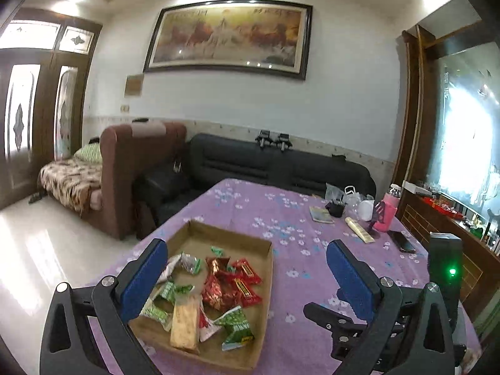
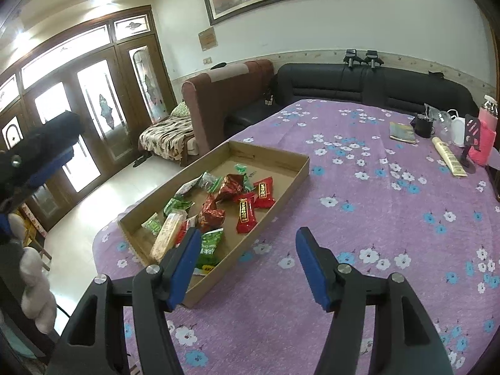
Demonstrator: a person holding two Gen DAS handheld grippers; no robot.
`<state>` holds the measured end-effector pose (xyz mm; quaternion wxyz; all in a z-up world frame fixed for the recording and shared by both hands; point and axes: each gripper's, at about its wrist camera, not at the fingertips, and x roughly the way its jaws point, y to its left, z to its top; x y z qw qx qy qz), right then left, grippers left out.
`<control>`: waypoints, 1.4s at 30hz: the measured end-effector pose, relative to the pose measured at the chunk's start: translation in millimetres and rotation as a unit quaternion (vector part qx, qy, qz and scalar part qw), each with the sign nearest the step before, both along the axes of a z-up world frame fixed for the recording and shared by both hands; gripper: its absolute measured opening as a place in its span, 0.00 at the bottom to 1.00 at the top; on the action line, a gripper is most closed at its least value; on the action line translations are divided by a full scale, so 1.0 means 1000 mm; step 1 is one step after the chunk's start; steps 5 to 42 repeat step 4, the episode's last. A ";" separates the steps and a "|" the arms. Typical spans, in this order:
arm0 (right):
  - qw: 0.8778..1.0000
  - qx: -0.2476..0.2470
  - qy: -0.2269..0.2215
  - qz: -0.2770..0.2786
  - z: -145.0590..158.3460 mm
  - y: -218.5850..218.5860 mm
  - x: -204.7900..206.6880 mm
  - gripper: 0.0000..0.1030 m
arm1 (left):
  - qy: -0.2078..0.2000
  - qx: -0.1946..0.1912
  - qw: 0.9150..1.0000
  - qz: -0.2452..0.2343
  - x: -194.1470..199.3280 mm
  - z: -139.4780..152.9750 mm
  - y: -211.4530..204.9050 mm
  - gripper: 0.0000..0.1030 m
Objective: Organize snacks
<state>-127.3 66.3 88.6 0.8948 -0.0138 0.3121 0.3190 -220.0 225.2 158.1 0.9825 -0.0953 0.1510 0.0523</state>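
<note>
A shallow cardboard tray [image 1: 268,268] [image 2: 300,175] lies on the purple flowered tablecloth and holds several snack packets: red ones [image 1: 247,287] [image 2: 245,212], green ones [image 1: 237,328] [image 2: 209,247], dark red foil ones [image 2: 231,186] and a long golden bar [image 1: 184,322] [image 2: 167,237]. My left gripper [image 1: 247,250] is open and empty above the tray's near end. My right gripper [image 2: 250,234] is open and empty, above the cloth at the tray's right edge. The right gripper's body also shows in the left wrist view [image 1: 353,328].
At the table's far right stand a pink bottle [image 2: 486,137], a black cup [image 2: 423,126], a booklet [image 2: 401,132], a cream tube [image 2: 448,159] and a phone [image 1: 403,240]. A black sofa [image 2: 375,84] and a brown sofa [image 2: 225,100] stand behind the table.
</note>
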 end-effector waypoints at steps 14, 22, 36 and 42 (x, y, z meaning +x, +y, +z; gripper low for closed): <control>1.000 0.001 0.009 -0.006 -0.002 -0.008 0.005 0.62 | 0.036 -0.007 0.999 0.009 0.014 -0.009 -0.005 1.00; 1.000 0.001 0.009 -0.006 -0.002 -0.008 0.005 0.62 | 0.036 -0.007 0.999 0.009 0.014 -0.009 -0.005 1.00; 1.000 0.001 0.009 -0.006 -0.002 -0.008 0.005 0.62 | 0.036 -0.007 0.999 0.009 0.014 -0.009 -0.005 1.00; 1.000 0.001 0.009 -0.006 -0.002 -0.008 0.005 0.62 | 0.036 -0.007 0.999 0.009 0.014 -0.009 -0.005 1.00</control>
